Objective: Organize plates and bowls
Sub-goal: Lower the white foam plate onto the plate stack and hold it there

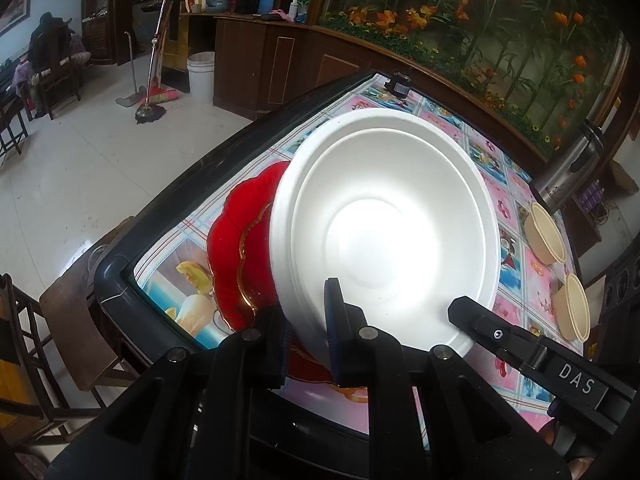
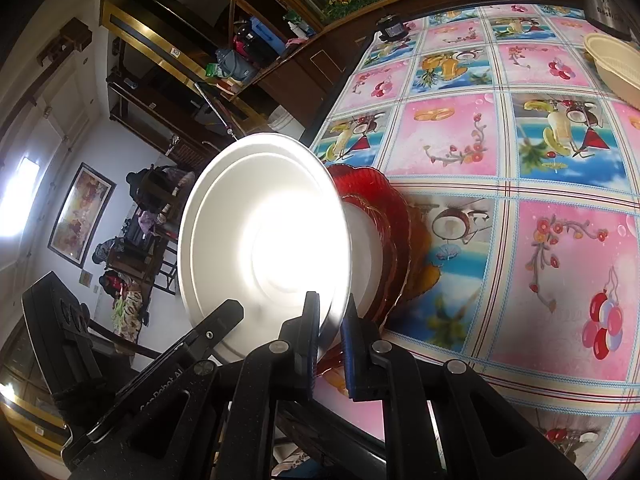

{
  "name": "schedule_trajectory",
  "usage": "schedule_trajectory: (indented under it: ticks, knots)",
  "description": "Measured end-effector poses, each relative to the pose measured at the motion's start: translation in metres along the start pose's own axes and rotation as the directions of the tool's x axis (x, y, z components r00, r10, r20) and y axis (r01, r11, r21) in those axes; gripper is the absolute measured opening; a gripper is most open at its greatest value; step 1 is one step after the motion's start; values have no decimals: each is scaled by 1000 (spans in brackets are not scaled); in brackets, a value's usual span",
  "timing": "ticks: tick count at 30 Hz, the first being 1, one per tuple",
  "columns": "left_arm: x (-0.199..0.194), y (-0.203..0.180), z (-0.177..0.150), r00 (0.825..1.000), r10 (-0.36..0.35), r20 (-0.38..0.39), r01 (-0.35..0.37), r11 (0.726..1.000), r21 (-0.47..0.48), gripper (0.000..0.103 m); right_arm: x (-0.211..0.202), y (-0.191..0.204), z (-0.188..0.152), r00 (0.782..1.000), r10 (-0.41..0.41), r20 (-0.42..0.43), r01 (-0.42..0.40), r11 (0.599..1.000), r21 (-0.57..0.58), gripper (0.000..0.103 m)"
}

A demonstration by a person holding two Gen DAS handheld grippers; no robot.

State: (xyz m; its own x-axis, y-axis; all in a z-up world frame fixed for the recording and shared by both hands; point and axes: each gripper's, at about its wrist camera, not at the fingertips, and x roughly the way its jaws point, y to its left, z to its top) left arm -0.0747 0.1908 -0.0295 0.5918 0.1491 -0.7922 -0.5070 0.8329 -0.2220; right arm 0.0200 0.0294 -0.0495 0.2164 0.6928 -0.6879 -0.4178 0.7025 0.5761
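A fruit-patterned cloth covers the table (image 1: 516, 200). Both grippers' fingers are clamped on the near rim of a tilted white bowl (image 1: 384, 216): left gripper (image 1: 308, 332) at 6 o'clock, right gripper (image 2: 332, 340) likewise. A red plate (image 1: 236, 252), perhaps stacked, lies at the bowl's 9 o'clock

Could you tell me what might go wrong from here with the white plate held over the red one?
1. The white foam plate is pinched only at its near rim by the left hand-held gripper and the right hand-held gripper; tilted, it could bend or slip.
2. The red plate lies close to the table edge, so a careless set-down might nudge it off.
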Motion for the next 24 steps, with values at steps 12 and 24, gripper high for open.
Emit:
schedule_trajectory:
  ticks: [12,24]
  knots:
    - [5,-1,0,1000,4,-12,-3,1000,4,13,2,-2,0,1000,-5,-5,5,1000,6,10]
    - [8,1,0,1000,6,-17,-6,1000,-1,13,5,-3,-1,1000,-5,-14,5,1000,13,10]
